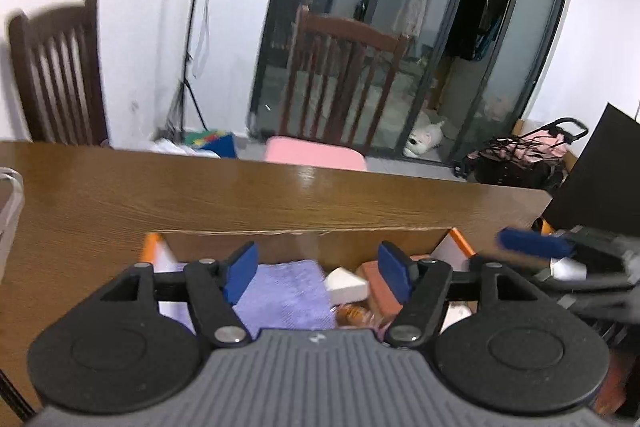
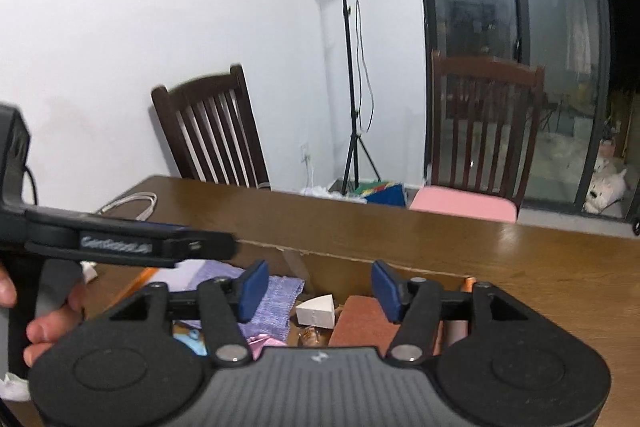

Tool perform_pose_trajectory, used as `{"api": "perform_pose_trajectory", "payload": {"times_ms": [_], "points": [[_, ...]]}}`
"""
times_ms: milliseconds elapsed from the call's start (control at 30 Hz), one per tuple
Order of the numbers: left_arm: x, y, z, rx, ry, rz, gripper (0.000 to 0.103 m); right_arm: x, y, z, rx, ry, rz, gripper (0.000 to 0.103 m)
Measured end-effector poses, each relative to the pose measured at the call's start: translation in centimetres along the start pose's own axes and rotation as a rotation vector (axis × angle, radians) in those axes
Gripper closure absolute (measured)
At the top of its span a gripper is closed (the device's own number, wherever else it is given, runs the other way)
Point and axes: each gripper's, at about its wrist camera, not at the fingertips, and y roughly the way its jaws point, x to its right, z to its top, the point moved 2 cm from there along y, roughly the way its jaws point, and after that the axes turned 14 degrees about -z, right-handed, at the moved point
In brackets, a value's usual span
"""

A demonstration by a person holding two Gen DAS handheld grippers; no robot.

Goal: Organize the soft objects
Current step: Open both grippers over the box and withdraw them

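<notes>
A: Left wrist view. What is shown between the fingers?

B: The left gripper (image 1: 320, 277) is seen with its blue fingers (image 1: 241, 275) spread apart and nothing held between them. Below them an open cardboard box (image 1: 304, 234) is set on the wooden tabletop (image 1: 200, 195). A purple cloth (image 1: 286, 293) is laid flat in the box, its long axis running away from the camera. Beside it, to the right, a white wedge sponge (image 1: 345, 283) is seen, its thin edge turned toward the far wall of the box, and next to that a reddish-brown pad (image 1: 382, 287). The lower contents are hidden by the gripper body. The right gripper (image 1: 536, 247) is blurred at the right edge.

A: And the room?

B: Two dark wooden chairs (image 1: 60, 71), a pink seat cushion (image 1: 316, 155), a white wall and dark glass sliding doors (image 1: 400, 27) are shown.

A: Right wrist view?

B: The right gripper (image 2: 316, 291) is likewise shown open, with nothing clasped. The same cloth (image 2: 276, 301), sponge (image 2: 316, 311) and pad (image 2: 364, 323) are seen in the box (image 2: 344, 259). The left gripper (image 2: 160, 243) is seen side-on, held in a hand (image 2: 44, 335) that is partly cut off. A lamp on a tripod (image 2: 352, 67) is stood by the wall.
</notes>
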Motion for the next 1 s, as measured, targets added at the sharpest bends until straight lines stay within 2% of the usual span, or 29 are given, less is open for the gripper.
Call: {"api": "perform_pose_trajectory", "payload": {"times_ms": [67,133,300,433,500,667,767,1000], "points": [[0.8,-2.6,-0.7,0.017,0.044,0.044,0.034,0.2,-2.8,0.0,0.038,-0.010,-0.011,0.044],[1.8,-5.6,-1.6,0.046,0.084,0.069,0.029,0.4,-5.9,-0.3,0.078,-0.023,-0.026,0.040],[4.7,-13.2,-4.8,0.121,0.153,0.066,0.018,0.3,-13.5,-2.2,0.169,-0.044,-0.040,0.028],[6.7,-17.7,-9.2,0.165,0.186,0.055,0.008,-0.2,-18.7,-5.1,0.240,-0.047,-0.022,0.021],[7.5,-19.3,-12.0,0.181,0.184,0.070,0.007,-0.2,-20.9,-7.2,0.268,-0.030,-0.004,0.019],[8.9,-22.8,-18.3,0.219,0.137,0.096,0.004,-0.6,-24.8,-12.8,0.279,-0.033,-0.017,0.015],[9.0,-24.9,-21.5,0.246,0.121,0.117,0.002,-1.2,-26.3,-16.2,0.274,-0.035,0.005,0.011],[9.3,-26.8,-26.5,0.202,0.094,0.191,0.001,-1.8,-27.4,-22.3,0.203,-0.031,-0.018,0.011]]}}
